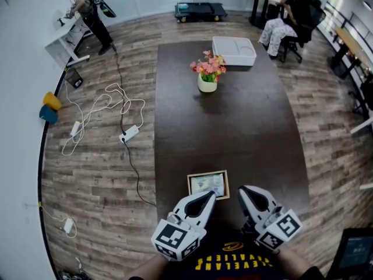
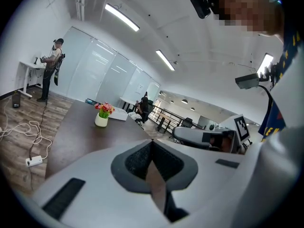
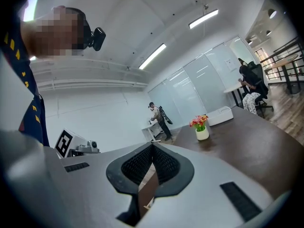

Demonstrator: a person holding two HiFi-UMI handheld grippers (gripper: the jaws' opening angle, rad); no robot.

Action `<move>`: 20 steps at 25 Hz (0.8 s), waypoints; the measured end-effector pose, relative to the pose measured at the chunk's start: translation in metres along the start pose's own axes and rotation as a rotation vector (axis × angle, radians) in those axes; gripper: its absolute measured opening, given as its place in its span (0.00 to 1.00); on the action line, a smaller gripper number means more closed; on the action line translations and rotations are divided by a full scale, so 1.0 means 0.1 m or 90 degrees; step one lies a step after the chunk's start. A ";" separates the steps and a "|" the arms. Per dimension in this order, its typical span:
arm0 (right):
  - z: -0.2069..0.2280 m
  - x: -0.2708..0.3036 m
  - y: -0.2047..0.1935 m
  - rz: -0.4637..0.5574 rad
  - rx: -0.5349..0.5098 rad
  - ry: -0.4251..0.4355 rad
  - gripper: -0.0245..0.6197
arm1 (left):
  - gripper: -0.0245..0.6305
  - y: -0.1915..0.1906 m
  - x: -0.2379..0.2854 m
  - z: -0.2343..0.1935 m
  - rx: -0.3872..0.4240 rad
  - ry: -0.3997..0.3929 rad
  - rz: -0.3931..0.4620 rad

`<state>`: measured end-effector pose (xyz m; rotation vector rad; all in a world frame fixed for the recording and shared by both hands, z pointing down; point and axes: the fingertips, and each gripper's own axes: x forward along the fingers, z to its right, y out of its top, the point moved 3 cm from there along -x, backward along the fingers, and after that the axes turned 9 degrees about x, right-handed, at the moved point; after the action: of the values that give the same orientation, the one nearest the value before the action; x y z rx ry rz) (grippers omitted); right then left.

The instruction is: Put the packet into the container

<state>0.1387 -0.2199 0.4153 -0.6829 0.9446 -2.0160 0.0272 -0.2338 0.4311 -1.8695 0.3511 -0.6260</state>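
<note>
Low in the middle of the head view, at the near edge of the dark table (image 1: pixel 245 127), a pale, flat packet (image 1: pixel 208 184) lies inside a shallow wooden tray (image 1: pixel 189 186). It fills most of the tray and its print is too small to read. A white box (image 1: pixel 234 62) sits at the far end of the table, in the upper middle of the frame, just beyond a flower pot (image 1: pixel 207 83). I cannot tell from here whether the tray or the white box is the container meant. The left gripper (image 1: pixel 207 197) hovers at the tray's lower edge and the right gripper (image 1: pixel 247 192) just to the tray's right. Each gripper's own view shows its jaws pressed together at the tips with nothing between them. The packet looks light, thin and probably soft, with a slick film surface. It should bend rather than break, but it could slip from a shallow pinch or sag if held by one corner. Because it lies flat below the tray rim, getting a jaw under it looks like the hard part. The best hold is likely along an edge or sealed seam, taken after tipping that edge up against the rim, with jaws spread first and then closed firmly across the flat.
</note>
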 end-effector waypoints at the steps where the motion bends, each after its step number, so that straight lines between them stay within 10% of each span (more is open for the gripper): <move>1: -0.01 0.00 0.01 0.003 -0.001 0.002 0.05 | 0.04 0.00 0.00 0.00 0.000 0.002 0.000; 20: -0.04 -0.03 -0.02 0.007 -0.013 0.001 0.05 | 0.04 -0.02 -0.04 -0.04 -0.013 0.017 -0.002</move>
<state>0.1366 -0.2153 0.4139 -0.6858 0.9690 -2.0003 0.0215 -0.2341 0.4329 -1.8828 0.3731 -0.6524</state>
